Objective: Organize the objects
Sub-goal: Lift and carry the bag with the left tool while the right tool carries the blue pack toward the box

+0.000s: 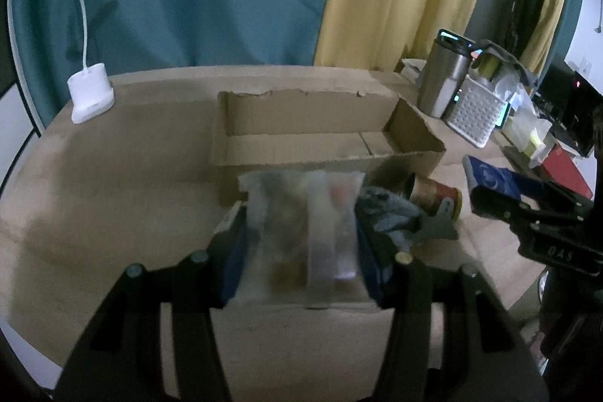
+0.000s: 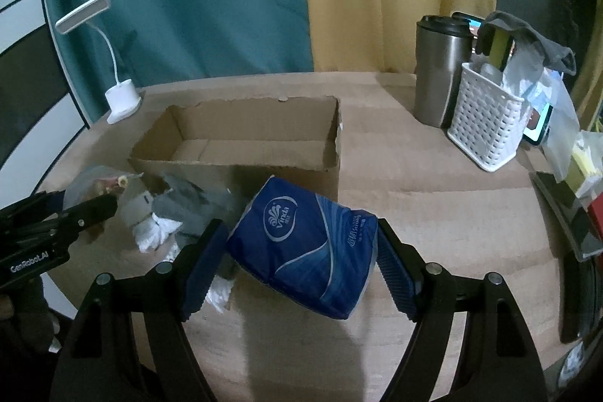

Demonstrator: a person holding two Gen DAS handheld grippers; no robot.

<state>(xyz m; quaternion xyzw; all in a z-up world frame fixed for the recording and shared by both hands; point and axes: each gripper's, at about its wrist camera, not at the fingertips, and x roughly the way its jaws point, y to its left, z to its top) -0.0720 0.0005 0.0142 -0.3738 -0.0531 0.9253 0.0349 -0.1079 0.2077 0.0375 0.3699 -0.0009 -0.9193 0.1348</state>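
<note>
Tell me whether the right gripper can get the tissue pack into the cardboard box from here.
Probably yes. The right gripper holds the blue tissue pack just in front of the cardboard box, whose top is open, and nothing stands between them.

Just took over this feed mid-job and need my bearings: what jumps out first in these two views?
The blue Vinda tissue pack sits between the pads of the right claw, just in front of the open cardboard box. The left claw grips a clear plastic bag near the box's front wall. Behind to the right stand a steel tumbler and a white basket.
</note>
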